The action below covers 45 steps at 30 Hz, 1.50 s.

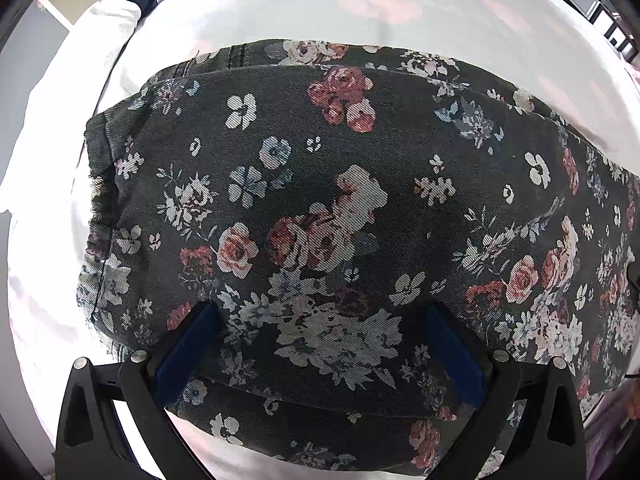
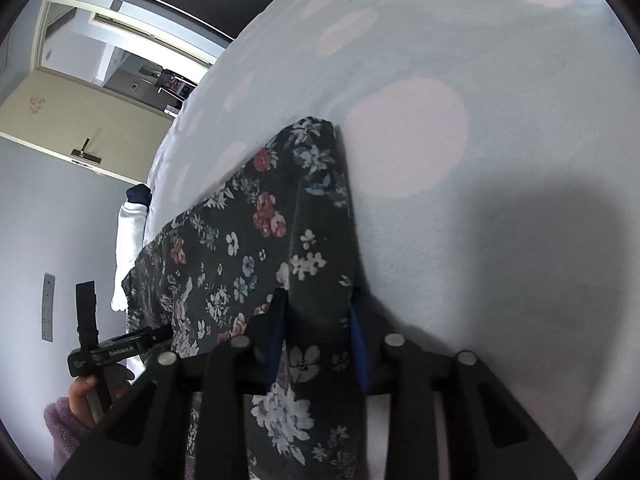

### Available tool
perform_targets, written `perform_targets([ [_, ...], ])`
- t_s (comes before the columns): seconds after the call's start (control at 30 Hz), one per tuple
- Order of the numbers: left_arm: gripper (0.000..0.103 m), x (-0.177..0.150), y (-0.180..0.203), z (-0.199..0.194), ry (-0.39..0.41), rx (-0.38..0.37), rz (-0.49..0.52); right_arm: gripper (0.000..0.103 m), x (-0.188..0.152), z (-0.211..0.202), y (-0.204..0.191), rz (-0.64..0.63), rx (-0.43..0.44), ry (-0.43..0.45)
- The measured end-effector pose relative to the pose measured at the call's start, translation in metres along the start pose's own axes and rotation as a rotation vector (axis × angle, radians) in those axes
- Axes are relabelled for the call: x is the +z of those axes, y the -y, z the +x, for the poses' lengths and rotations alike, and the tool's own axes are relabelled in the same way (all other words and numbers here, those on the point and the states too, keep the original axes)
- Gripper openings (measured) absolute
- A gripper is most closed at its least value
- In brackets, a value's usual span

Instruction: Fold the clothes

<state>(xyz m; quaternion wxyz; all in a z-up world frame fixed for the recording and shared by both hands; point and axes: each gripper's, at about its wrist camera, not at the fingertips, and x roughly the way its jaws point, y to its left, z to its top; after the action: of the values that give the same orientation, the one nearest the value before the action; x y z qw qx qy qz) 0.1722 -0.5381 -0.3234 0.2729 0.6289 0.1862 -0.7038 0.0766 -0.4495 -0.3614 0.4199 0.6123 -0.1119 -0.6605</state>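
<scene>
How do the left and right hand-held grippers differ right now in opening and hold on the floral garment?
The left hand-held gripper is spread wide over the dark floral denim garment, pinching nothing; the right hand-held gripper is closed narrow on a raised fold of it. The left faces flat cloth, the right a ridge. Both have blue-padded black fingers.

A home bedroom: polka-dot bedsheet (image 2: 440,60), doorway (image 2: 80,40) beyond.

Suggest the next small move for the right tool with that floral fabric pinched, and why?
Probably carry the right tool toward the left tool to lay the pinched end of the floral garment over the rest. The right tool is shut on a raised ridge of it above the white dotted sheet, while the left tool sits open over the flat part and grips nothing.
</scene>
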Motion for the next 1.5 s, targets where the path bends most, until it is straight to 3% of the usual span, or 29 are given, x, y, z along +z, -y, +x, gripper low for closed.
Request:
perform_targets([
  [0.13, 0.103, -0.002, 0.005, -0.005, 0.013, 0.000, 0.003, 0.012, -0.004, -0.005, 0.000, 0.016, 0.018, 0.025],
  [0.3, 0.103, -0.001, 0.019, -0.016, 0.034, -0.003, 0.018, 0.008, -0.007, -0.028, -0.021, -0.043, -0.002, 0.085],
  [0.53, 0.103, -0.006, 0.058, -0.044, 0.061, -0.042, 0.104, 0.007, 0.001, -0.076, -0.023, 0.010, 0.022, 0.101],
  [0.7, 0.103, -0.009, 0.067, -0.076, 0.141, -0.124, 0.096, 0.007, 0.011, -0.123, -0.016, -0.001, -0.077, 0.160],
  [0.87, 0.103, -0.009, 0.067, -0.082, 0.131, -0.173, 0.055, 0.007, 0.025, -0.182, 0.022, 0.074, -0.185, 0.234],
  [0.9, 0.103, 0.018, 0.055, -0.079, 0.125, -0.172, 0.061, 0.007, 0.028, -0.194, 0.029, 0.086, -0.219, 0.252],
  [0.97, 0.103, 0.104, 0.014, -0.072, 0.114, -0.171, 0.079, 0.007, 0.031, -0.212, 0.040, 0.100, -0.278, 0.279],
  [1.0, 0.103, 0.094, 0.007, -0.071, 0.111, -0.168, 0.090, 0.007, 0.032, -0.217, 0.044, 0.102, -0.282, 0.274],
  [1.03, 0.103, 0.053, 0.009, -0.073, 0.109, -0.164, 0.102, 0.007, 0.033, -0.221, 0.049, 0.104, -0.286, 0.269],
  [1.1, 0.103, 0.016, 0.008, -0.078, 0.105, -0.150, 0.123, 0.007, 0.031, -0.221, 0.050, 0.106, -0.286, 0.252],
  [1.17, 0.103, -0.046, -0.008, -0.095, 0.091, -0.130, 0.133, 0.007, 0.033, -0.223, 0.045, 0.099, -0.276, 0.250],
  [1.23, 0.103, -0.059, -0.009, -0.112, 0.055, -0.098, 0.130, 0.007, 0.033, -0.218, 0.035, 0.101, -0.245, 0.248],
  [1.33, 0.103, -0.056, -0.013, -0.100, 0.002, -0.095, 0.101, 0.007, 0.040, -0.218, 0.011, 0.075, -0.225, 0.245],
  [1.47, 0.103, -0.054, -0.013, -0.107, 0.009, -0.100, 0.092, 0.007, 0.043, -0.215, -0.028, 0.018, -0.240, 0.223],
  [1.5, 0.103, -0.073, -0.027, -0.122, 0.024, -0.100, 0.099, 0.007, 0.044, -0.213, -0.037, 0.008, -0.242, 0.213],
])
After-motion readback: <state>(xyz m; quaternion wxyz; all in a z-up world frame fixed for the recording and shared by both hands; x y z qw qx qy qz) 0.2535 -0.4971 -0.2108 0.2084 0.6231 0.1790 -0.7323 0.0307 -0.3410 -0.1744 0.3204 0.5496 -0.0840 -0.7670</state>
